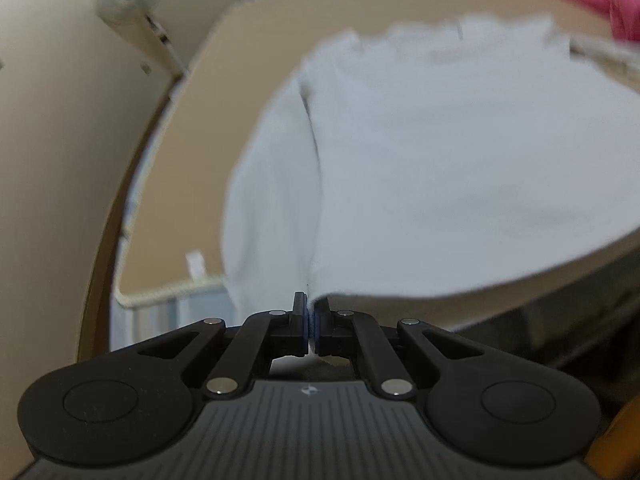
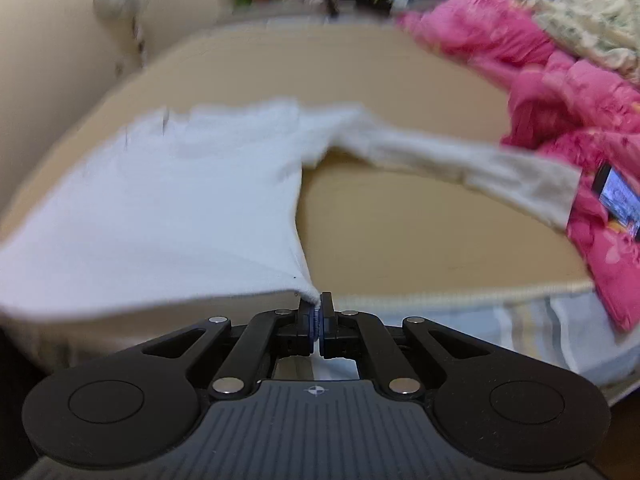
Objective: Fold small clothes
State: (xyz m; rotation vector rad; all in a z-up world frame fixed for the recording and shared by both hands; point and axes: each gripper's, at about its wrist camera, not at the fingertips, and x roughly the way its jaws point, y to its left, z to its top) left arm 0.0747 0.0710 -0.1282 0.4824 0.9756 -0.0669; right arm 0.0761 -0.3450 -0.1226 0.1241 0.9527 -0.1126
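Between both clamped grippers, left gripper (image 1: 311, 305) and right gripper (image 2: 316, 305), stretches the white shirt (image 2: 180, 200).

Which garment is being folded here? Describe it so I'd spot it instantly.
On the tan bed, left of the pink heap, lies a white long-sleeved top. Both tongs pinch its near hem corners, left and right. It is the only white, spread-out piece.

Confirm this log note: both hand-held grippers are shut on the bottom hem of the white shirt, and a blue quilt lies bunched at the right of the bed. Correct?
One detail is wrong: the quilt is pink, not blue, as the right wrist view shows. The rest holds: the left hand-held gripper and the right hand-held gripper are each shut on the hem of the white shirt.
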